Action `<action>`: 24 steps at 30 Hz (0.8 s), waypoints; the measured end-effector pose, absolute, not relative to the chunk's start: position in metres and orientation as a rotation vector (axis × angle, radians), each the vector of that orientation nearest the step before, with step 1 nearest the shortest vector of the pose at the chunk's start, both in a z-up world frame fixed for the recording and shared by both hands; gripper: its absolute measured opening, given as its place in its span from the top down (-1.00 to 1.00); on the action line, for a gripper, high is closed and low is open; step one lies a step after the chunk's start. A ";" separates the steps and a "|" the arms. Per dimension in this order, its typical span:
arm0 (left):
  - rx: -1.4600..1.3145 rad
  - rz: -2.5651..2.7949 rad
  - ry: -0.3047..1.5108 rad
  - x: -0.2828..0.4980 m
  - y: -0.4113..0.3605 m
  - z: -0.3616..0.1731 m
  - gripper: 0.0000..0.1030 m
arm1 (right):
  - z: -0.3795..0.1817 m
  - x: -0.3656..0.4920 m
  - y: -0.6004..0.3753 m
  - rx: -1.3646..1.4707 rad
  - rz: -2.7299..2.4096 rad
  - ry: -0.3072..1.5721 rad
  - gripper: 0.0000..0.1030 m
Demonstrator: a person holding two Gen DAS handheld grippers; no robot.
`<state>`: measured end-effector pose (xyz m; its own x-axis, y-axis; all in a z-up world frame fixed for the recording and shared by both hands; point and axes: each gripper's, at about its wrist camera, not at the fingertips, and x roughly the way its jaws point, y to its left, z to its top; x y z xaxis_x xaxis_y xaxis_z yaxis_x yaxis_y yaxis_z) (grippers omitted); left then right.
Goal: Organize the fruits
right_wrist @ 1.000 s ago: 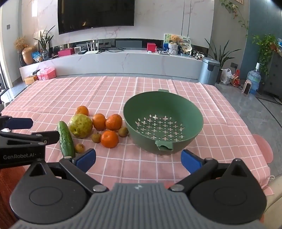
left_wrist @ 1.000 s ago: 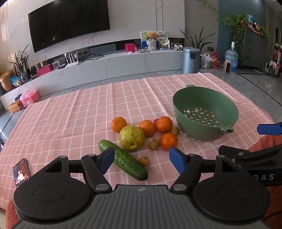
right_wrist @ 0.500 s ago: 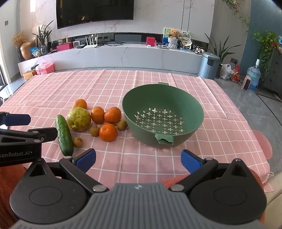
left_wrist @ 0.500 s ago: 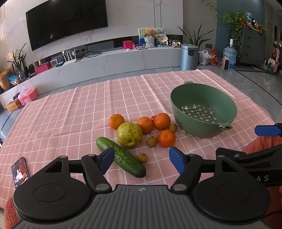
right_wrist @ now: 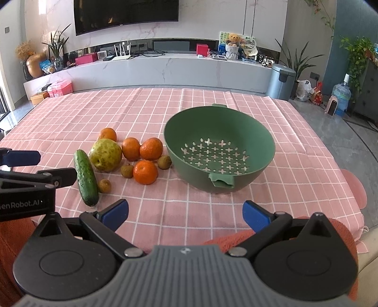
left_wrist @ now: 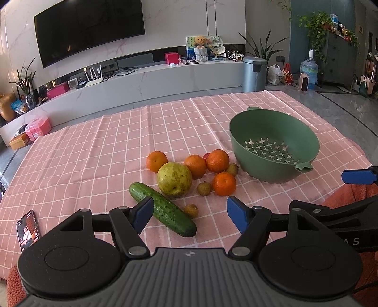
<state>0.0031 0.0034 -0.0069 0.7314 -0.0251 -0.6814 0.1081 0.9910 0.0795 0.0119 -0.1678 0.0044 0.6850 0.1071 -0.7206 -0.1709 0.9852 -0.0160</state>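
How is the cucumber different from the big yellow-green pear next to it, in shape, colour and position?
Shape: the cucumber is long and thin, while the pear is round and bulky.
Colour: the cucumber is dark green; the pear is pale yellow-green with brown speckles.
Position: the cucumber lies flat, slanting toward the camera in the left wrist view; the pear sits behind it, beside the oranges.
Both rest on the pink checked cloth, outside the green bowl.

Cloth (right_wrist: 236, 113): pink, white grid. Colander (right_wrist: 259, 151): matte green, cross-shaped holes in the base. Four oranges (right_wrist: 145, 172): bright orange. Pear (right_wrist: 106, 154), centre left: yellow-green, brown speckles. Cucumber (right_wrist: 85, 176): dark green, pale flecks. Three small fruits (right_wrist: 164, 162): dull olive-brown. Gripper pads (right_wrist: 115, 213): blue on black arms. TV (right_wrist: 125, 11), top of frame: black.
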 end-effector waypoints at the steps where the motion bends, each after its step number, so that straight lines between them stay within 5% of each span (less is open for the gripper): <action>1: 0.117 -0.074 0.747 0.003 0.003 -0.007 -0.62 | 0.004 0.012 -0.168 -0.085 0.156 0.801 -0.91; 24: 0.117 -0.069 0.755 0.004 0.004 -0.007 -0.61 | 0.004 0.013 -0.163 -0.105 0.167 0.807 -0.91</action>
<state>0.0040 0.0040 -0.0066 0.7263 -0.0207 -0.6871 0.1048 0.9912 0.0809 0.0134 -0.1629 0.0037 0.6792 0.1087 -0.7258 -0.1889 0.9815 -0.0298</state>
